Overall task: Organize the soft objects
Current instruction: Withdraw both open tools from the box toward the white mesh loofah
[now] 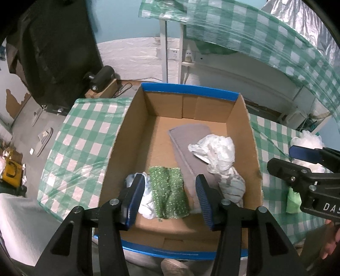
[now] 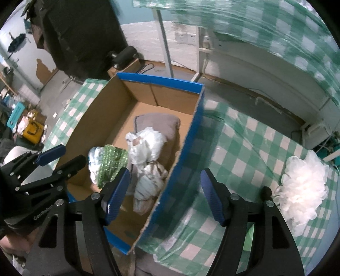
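A pale blue wall (image 1: pixel 127 19) with a white lower part is seen behind. Sockets (image 1: pixel 175 54) are mounted there. A dark cabinet (image 1: pixel 55 48) is placed at the left, and peeling paint (image 1: pixel 14 102) is shown beside it.

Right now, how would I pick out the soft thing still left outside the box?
Find the cardboard box on the checked tablecloth. To its right, alone on the cloth, lies a white mesh bath puff. It is the only frilly, ball-shaped thing; the other soft things all lie inside the box.
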The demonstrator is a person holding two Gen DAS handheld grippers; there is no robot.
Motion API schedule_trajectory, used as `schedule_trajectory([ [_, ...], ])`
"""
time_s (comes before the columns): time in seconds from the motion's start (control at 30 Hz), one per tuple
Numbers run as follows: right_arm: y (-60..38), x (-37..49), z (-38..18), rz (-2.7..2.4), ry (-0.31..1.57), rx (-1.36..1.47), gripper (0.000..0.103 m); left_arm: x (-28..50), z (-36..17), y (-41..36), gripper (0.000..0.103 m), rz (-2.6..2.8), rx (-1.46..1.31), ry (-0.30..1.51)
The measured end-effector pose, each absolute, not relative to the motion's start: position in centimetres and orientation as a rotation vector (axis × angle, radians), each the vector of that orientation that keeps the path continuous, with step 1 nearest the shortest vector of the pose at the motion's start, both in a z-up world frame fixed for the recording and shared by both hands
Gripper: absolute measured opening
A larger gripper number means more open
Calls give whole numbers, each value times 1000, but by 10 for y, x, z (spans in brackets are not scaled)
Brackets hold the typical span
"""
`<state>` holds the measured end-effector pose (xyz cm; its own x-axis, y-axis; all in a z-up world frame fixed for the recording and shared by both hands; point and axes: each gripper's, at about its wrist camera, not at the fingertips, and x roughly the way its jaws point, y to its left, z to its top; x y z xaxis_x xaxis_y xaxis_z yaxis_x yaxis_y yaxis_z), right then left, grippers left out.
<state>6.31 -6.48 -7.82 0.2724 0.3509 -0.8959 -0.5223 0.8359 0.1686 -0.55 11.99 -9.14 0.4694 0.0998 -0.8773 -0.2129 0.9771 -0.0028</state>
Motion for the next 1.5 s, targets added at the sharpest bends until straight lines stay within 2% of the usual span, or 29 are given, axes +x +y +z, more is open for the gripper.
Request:
schedule_trajectory([
  [0.17,-79,64,-76,569,1149,-154,75,-2,-87,107,51,175,-100,1060],
  [0.3,-92,64,-74,551,1143,-139,76,0,-83,94,56,157,-78,1050],
  [0.53,-117,64,-72,515,1135,-105,77,6,-81,72,57,127,-40,1044],
  [0.67,-135,65,-72,486,1133,-89,78,10,-77,57,66,112,-18,1030],
  [0.9,-168,67,-71,443,1128,-55,78,16,-75,29,72,73,27,1025],
  [1.5,-247,73,-80,341,1136,21,80,33,-78,-27,78,10,92,1045],
])
